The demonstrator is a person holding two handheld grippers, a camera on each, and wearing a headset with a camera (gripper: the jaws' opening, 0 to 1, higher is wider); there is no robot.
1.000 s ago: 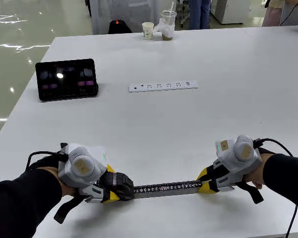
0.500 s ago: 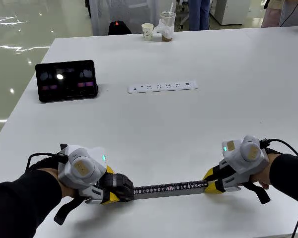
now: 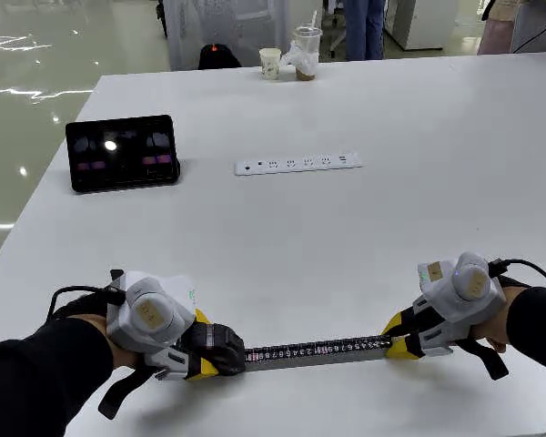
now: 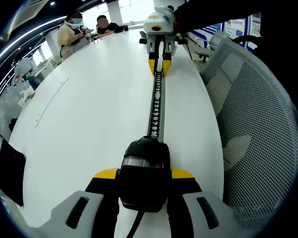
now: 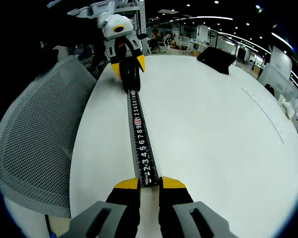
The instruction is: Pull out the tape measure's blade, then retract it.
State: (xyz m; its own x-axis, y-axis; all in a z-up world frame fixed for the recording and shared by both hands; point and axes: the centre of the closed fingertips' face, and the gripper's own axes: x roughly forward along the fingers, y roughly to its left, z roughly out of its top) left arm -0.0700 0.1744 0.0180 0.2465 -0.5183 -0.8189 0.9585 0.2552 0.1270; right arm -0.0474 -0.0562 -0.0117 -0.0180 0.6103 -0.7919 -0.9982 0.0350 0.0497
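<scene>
The tape measure (image 3: 220, 344) lies near the table's (image 3: 346, 228) near edge, toward its left corner. The left gripper (image 3: 209, 344) pinches its black case from both sides. In the left gripper view the case (image 4: 145, 176) sits squarely between the two yellow-tipped jaws.

The blade (image 3: 314, 348) runs out of the case to the right, along the near edge and flat over the table top. Its free end is pinched in the right gripper (image 3: 396, 340). In the right gripper view the jaws are pressed together on the tip of the blade (image 5: 139, 139), with the low numbers just ahead of them.

Over the last second the right gripper has slid further right along the near edge, while the left gripper and the case have kept their place. More blade shows between the two grippers than a second ago, and it looks straight and unkinked.

The pull-out half of the task therefore seems well under way, and the retraction has not begun. Letting the blade run back will probably call for the right gripper to travel back toward the case rather than simply let go, or the tip could whip.

A tablet (image 3: 122, 150), a power strip (image 3: 298, 161) and cups (image 3: 271, 58) by the far edge are well apart from the work.
</scene>
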